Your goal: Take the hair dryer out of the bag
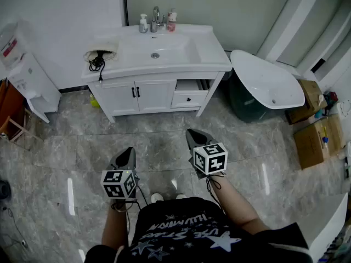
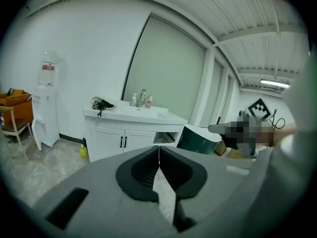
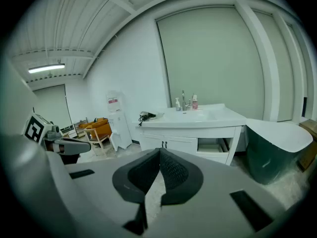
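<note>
A pale bag (image 1: pixel 102 44) lies on the left end of the white vanity top (image 1: pixel 181 56), with the black hair dryer and its cord (image 1: pixel 97 63) sticking out over the counter's front edge. The same dark bundle shows as the hair dryer (image 2: pixel 102 104) in the left gripper view and the hair dryer (image 3: pixel 145 115) in the right gripper view. My left gripper (image 1: pixel 130 151) and right gripper (image 1: pixel 192 133) hang over the marble floor, well short of the vanity, both pointing toward it. The left gripper (image 2: pixel 159 148) and right gripper (image 3: pixel 159 151) are shut with nothing between the pads.
Bottles (image 1: pixel 143 23) and a faucet stand behind the sink. A drawer (image 1: pixel 189 95) on the vanity's right is pulled open. A water dispenser (image 1: pixel 30 81) and an orange chair (image 1: pixel 11 114) are at left. A green tub with a white lid (image 1: pixel 263 86) and cardboard boxes (image 1: pixel 312 141) are at right.
</note>
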The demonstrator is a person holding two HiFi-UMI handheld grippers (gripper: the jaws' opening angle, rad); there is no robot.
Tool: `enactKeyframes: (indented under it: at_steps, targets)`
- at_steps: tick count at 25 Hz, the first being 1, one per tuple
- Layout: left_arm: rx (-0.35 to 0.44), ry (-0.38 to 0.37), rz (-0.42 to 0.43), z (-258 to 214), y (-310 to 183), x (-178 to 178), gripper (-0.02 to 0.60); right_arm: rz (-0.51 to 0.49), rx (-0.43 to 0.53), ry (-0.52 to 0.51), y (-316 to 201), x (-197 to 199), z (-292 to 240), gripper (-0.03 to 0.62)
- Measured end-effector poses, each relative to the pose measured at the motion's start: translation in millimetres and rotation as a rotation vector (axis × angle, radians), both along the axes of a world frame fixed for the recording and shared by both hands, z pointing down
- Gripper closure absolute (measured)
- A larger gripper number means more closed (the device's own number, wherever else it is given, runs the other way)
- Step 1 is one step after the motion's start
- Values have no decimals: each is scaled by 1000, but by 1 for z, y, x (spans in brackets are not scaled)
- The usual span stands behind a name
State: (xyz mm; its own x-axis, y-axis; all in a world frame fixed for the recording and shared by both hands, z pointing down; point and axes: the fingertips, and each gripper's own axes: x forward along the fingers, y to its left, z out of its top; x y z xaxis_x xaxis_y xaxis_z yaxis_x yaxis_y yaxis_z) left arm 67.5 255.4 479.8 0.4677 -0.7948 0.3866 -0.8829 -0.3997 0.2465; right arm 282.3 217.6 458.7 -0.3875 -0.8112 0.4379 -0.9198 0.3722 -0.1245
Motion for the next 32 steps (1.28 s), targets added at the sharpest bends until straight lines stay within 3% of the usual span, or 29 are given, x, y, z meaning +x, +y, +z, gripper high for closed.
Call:
enactKeyframes:
  at_steps: [8, 17, 25, 26, 29, 32]
  targets:
    - [1, 1, 5, -1, 10, 7, 560, -6, 6, 18, 0, 6, -3, 592]
    - [-23, 20, -1, 13, 21, -19, 558, -12, -20, -14, 9, -21, 12, 592]
    - [45, -1, -16, -2, 15, -56, 551, -10, 68, -68, 3, -49, -7, 580]
    - [56, 2, -23, -5, 13, -60, 533, -25, 70, -72, 2, -53, -9, 527]
    - [81, 21, -49, -9, 4, -68, 348, -65, 64, -79, -9, -65, -10, 442]
    - [69, 24, -80, 2, -2, -77, 274, -75, 31, -105, -23, -75, -2, 347]
